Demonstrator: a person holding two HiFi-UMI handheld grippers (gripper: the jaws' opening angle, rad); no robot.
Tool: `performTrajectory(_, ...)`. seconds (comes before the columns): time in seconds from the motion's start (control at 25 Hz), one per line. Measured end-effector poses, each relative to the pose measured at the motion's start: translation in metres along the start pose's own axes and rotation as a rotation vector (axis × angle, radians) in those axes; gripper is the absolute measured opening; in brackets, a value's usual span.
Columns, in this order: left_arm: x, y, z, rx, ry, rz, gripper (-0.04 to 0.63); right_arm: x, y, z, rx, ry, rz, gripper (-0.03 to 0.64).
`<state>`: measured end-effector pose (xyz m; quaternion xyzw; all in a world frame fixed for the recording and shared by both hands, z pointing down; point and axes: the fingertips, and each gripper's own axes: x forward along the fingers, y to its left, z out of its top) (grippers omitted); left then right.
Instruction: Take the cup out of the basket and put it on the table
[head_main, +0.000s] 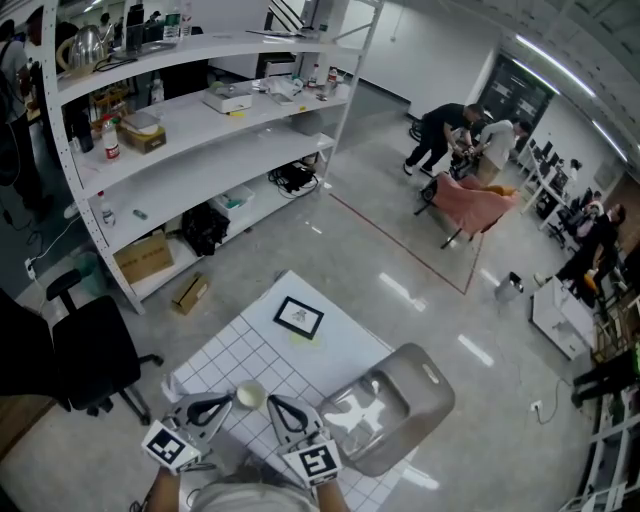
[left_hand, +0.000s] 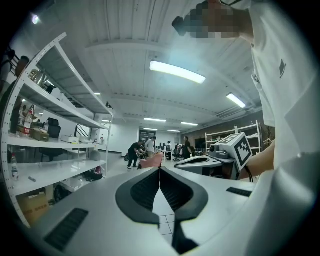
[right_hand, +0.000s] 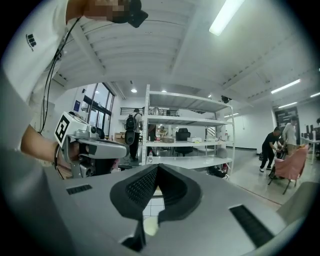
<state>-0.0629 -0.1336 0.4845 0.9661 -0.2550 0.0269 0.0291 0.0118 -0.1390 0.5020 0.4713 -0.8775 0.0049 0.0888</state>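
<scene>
From my remote seat, the far left of the head view is taken up by a tall white shelf rack (head_main: 190, 130) loaded with boxes and bottles, with a black office chair (head_main: 85, 360) on the floor below it. Next comes the white gridded counter (head_main: 245, 345), and low over its near edge are the left tongs (head_main: 226, 403). Their dark pads are pressed together tip to tip in their own view, with nothing caught between them. Just to their right the pale cup (head_main: 250, 396) stands upright on the counter, outside the basket, in the gap between the two tools. Whether either tip touches it I cannot tell. A small black-framed card (head_main: 299, 317) lies farther back on the grid. The right tongs (head_main: 275, 405) sit just beside the cup on its other side, also pressed fully together and pinching nothing. Further right, the grey basket (head_main: 440, 395) with its handle rests at the counter's right corner. Far off to the right, several people (head_main: 440, 135) stand around a pinkish chair (head_main: 475, 205) on the shiny floor.
</scene>
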Motion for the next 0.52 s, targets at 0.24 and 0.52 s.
performTrajectory(0.24, 0.001, 0.0019, -0.0008, 0.007, -0.002, 0.005, 0.012, 0.0021, -0.0023, -0.0035, 0.009, 0.01, 0.001, 0.008)
performTrajectory(0.52, 0.0017, 0.0047, -0.0041, 0.004, 0.0, 0.013, 0.012, 0.0055, 0.0017, -0.0085, -0.002, 0.016, 0.012, 0.008)
